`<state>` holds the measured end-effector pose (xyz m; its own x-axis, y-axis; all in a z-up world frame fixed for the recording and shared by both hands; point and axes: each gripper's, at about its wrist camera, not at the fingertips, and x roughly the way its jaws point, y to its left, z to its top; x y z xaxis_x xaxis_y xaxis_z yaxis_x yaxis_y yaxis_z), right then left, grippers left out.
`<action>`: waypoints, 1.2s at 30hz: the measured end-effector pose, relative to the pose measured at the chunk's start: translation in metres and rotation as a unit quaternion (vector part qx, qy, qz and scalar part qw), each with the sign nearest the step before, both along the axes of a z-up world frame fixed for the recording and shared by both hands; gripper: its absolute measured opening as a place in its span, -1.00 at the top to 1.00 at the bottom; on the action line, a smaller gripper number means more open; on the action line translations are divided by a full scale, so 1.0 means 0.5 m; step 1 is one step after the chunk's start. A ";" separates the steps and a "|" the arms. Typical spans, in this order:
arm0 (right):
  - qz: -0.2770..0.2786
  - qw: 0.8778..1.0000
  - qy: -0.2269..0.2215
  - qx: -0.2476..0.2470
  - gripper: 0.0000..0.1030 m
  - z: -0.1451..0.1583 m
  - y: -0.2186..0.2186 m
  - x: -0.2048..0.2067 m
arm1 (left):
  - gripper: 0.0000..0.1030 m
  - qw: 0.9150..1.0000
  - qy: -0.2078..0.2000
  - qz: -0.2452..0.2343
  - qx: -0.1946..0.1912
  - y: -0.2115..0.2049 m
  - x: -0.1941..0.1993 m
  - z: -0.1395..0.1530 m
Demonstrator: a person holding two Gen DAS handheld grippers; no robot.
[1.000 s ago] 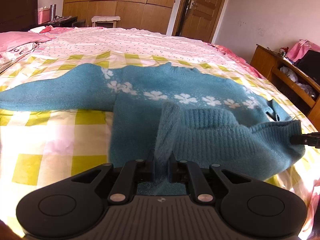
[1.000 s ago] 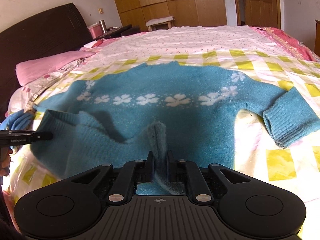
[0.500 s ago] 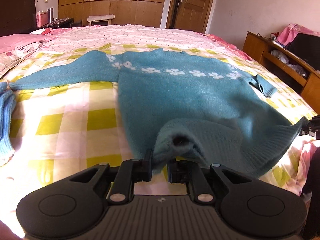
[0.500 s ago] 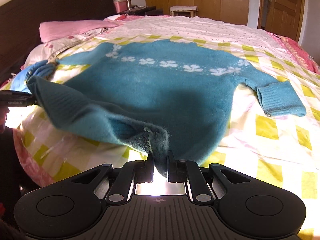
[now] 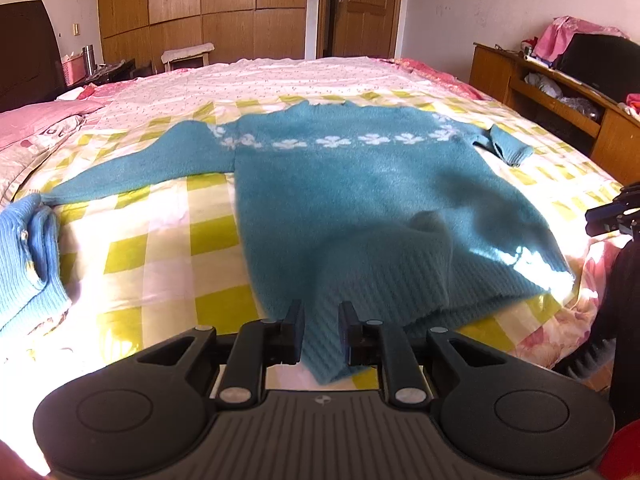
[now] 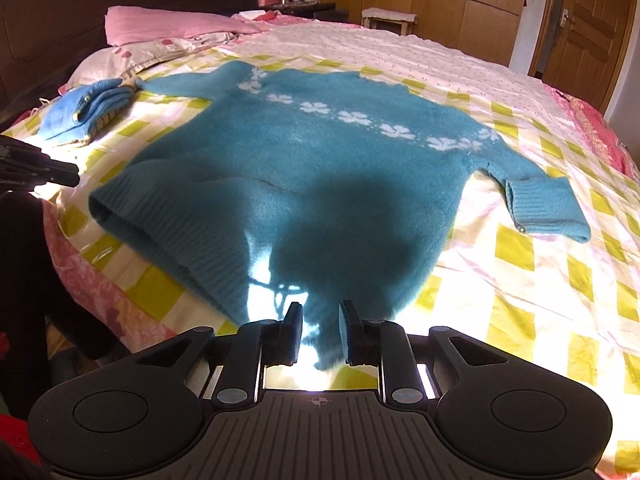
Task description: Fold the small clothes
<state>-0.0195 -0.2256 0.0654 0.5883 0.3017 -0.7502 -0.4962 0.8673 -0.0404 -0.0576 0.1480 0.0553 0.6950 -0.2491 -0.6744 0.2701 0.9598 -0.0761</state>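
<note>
Since a second ago the folded-up bottom of the teal sweater (image 5: 360, 184) has been drawn back toward the near edge of the bed (image 5: 168, 240), so the body now lies spread flat across the yellow-checked sheet, filling the middle of both frames with its band of white flowers running across the chest. The ribbed hem hangs at the bottom centre of each view. The left gripper (image 5: 320, 336) has its jaws parting, a corner of the hem still sitting between the pads without looking pinched. The right gripper (image 6: 320, 334) is likewise opening, the other hem corner drooping in the gap between its pads. One sleeve stretches toward the left of the left-wrist frame, ending just beside a folded light-blue garment (image 5: 28, 248) at the left edge; the other sleeve is bent, its cuff at the right of the right-wrist frame. A pink pillow (image 6: 172, 24) sits upper left there, by the dark headboard (image 6: 60, 20).
</note>
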 end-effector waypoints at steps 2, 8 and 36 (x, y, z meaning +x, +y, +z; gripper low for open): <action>0.003 1.000 -0.008 0.015 0.53 0.008 0.007 0.004 | 0.40 1.000 -0.007 0.004 -0.022 -0.005 0.018 0.000; -0.008 0.998 0.008 0.062 0.48 -0.032 0.058 0.073 | 0.37 0.998 0.012 0.008 -0.062 -0.047 0.089 -0.040; -0.172 0.980 0.099 0.013 0.02 -0.117 -0.053 0.087 | 0.28 0.997 0.072 -0.019 -0.012 -0.079 0.084 -0.110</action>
<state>0.0242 -0.2519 0.0070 0.5029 0.1315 -0.8543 -0.1698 0.9841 0.0515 -0.0154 0.1084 0.0002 0.5804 -0.2907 -0.7607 0.2917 0.9464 -0.1390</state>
